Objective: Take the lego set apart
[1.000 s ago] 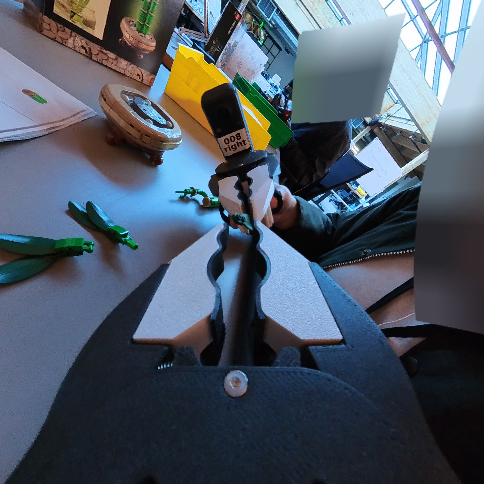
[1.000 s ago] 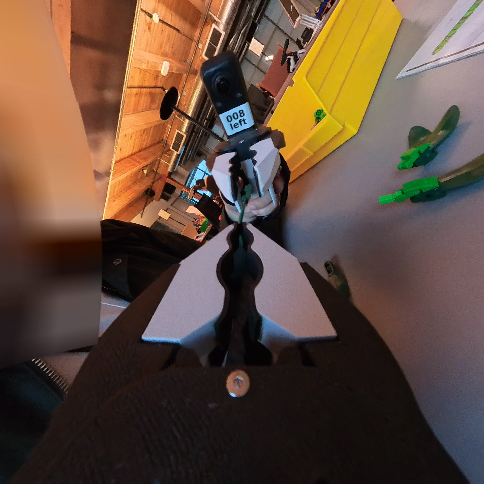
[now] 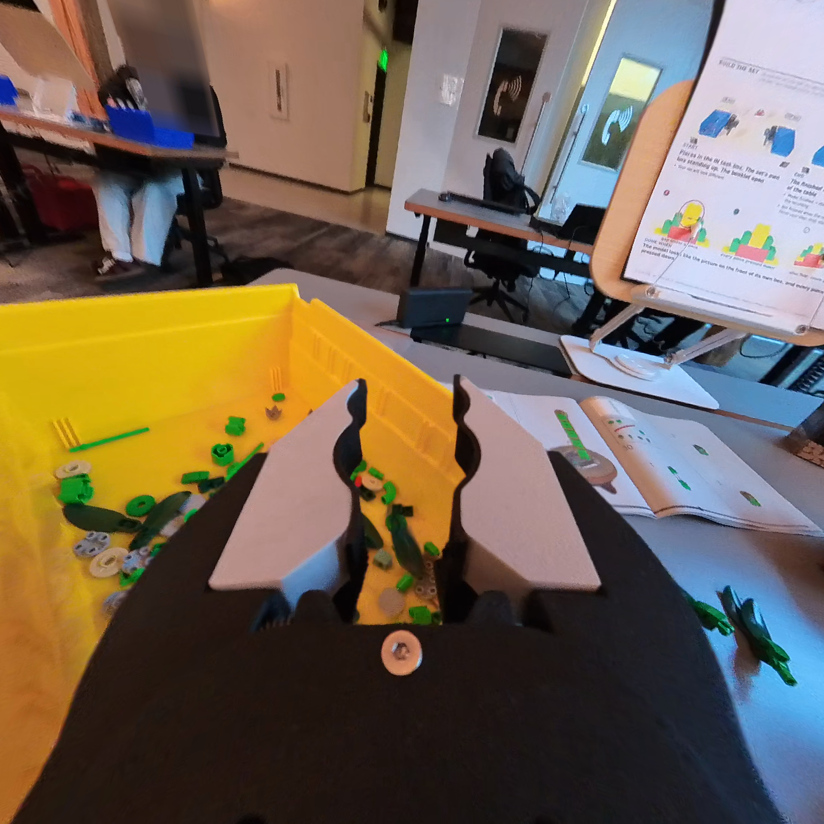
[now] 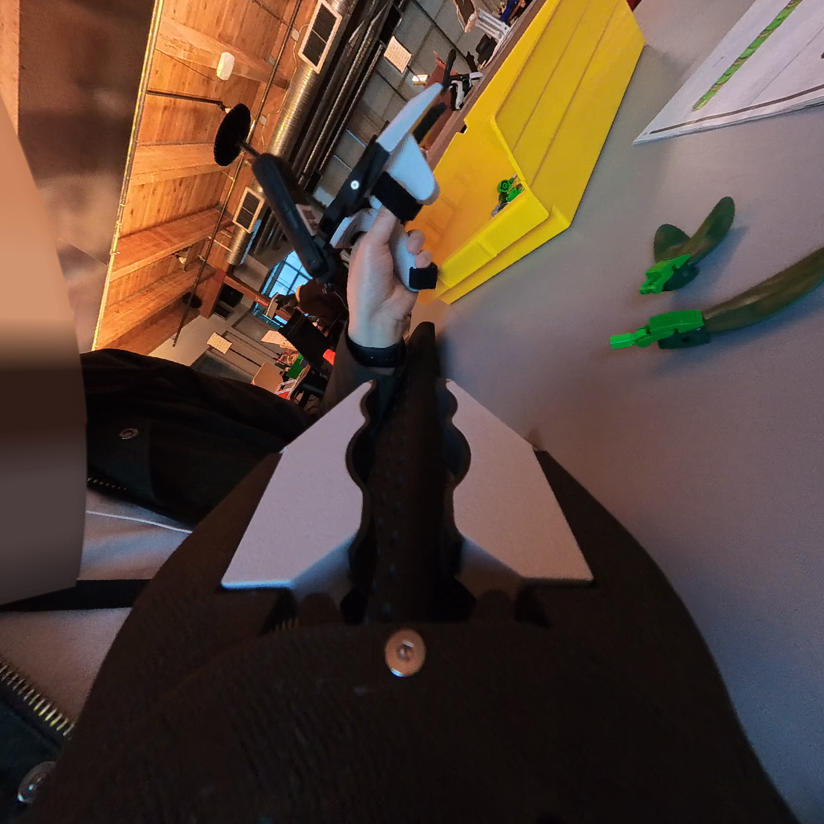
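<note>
The left tool [image 3: 410,388] is hanging open and empty over the yellow bin [image 3: 147,348], where loose lego pieces [image 3: 142,508] are lying. The right tool [image 4: 408,388] is pinching a dark piece [image 4: 423,352] beside that bin.

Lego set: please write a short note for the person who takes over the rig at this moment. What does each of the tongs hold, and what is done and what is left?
Left tongs: open and empty, above the yellow bin.
Right tongs: held sideways above the table. A dark shape fills the gap, so I cannot tell if they grip a piece.
Done: many loose pieces lie in the bin.
Left: the green leaf assemblies on the table are not yet taken apart.
The open booklet lies beside the bin.
</note>
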`<action>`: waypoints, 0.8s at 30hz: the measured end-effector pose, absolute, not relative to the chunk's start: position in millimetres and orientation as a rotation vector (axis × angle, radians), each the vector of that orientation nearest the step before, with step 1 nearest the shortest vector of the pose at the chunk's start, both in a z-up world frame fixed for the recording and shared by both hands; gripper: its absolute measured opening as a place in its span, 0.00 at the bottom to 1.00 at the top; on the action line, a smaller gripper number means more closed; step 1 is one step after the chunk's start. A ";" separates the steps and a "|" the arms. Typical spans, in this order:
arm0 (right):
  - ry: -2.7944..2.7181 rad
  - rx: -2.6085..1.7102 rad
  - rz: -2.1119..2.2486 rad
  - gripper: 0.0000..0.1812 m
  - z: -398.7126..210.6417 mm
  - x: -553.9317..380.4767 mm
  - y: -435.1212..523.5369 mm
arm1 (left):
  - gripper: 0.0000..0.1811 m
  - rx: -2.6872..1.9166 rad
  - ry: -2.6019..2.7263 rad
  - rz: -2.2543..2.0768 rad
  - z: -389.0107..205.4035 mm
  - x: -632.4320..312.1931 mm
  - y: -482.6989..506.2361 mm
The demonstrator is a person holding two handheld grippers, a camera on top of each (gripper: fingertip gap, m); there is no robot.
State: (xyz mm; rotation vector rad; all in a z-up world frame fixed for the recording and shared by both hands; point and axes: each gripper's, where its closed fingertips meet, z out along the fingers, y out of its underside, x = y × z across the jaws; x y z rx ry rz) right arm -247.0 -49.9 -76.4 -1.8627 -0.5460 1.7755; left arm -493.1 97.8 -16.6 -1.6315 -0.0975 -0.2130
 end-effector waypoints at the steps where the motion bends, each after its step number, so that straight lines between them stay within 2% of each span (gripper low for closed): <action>1: -0.541 -1.868 1.758 0.13 -77.6 -245.9 -48.2 | 0.22 -1.598 -0.092 -0.205 -11.0 -492.4 95.7; 4: -0.545 -1.902 1.607 0.14 -85.9 -240.2 -37.6 | 0.19 -1.475 -0.008 -0.311 10.0 -470.0 86.4; 6: -0.599 -1.930 1.451 0.16 -93.9 -236.0 -31.9 | 0.13 -1.389 0.201 -0.522 21.7 -422.4 73.2; 7: -0.649 -1.946 1.379 0.17 -99.1 -235.6 -31.8 | 0.13 -1.380 0.293 -0.629 22.0 -398.7 65.8; 10: -0.879 -2.001 1.158 0.24 -121.1 -239.5 -40.5 | 0.11 -1.430 0.566 -0.822 6.3 -339.9 44.6; 13: -1.160 -2.051 0.860 0.25 -151.1 -239.4 -49.8 | 0.11 -1.512 0.762 -0.810 -18.5 -309.7 33.3; 15: -1.265 -2.000 0.721 0.21 -155.8 -240.4 -50.1 | 0.11 -1.551 0.855 -0.791 -31.9 -298.6 27.9; 17: -1.302 -1.983 0.674 0.08 -157.4 -238.7 -50.8 | 0.10 -1.581 0.937 -0.797 -42.8 -289.2 20.8; 20: -1.278 -2.006 0.687 0.08 -155.9 -237.8 -50.7 | 0.10 -1.625 1.040 -0.881 -56.7 -275.6 6.2; 21: -1.281 -1.988 0.667 0.06 -153.5 -237.5 -49.5 | 0.12 -1.659 1.062 -0.936 -62.5 -271.6 1.3; 22: -1.289 -1.949 0.647 0.00 -148.2 -238.0 -48.9 | 0.13 -1.705 1.080 -0.999 -69.0 -268.4 -3.6; 24: -1.276 -1.841 0.621 0.00 -131.5 -241.3 -46.3 | 0.15 -1.791 1.096 -1.122 -79.2 -264.0 -11.9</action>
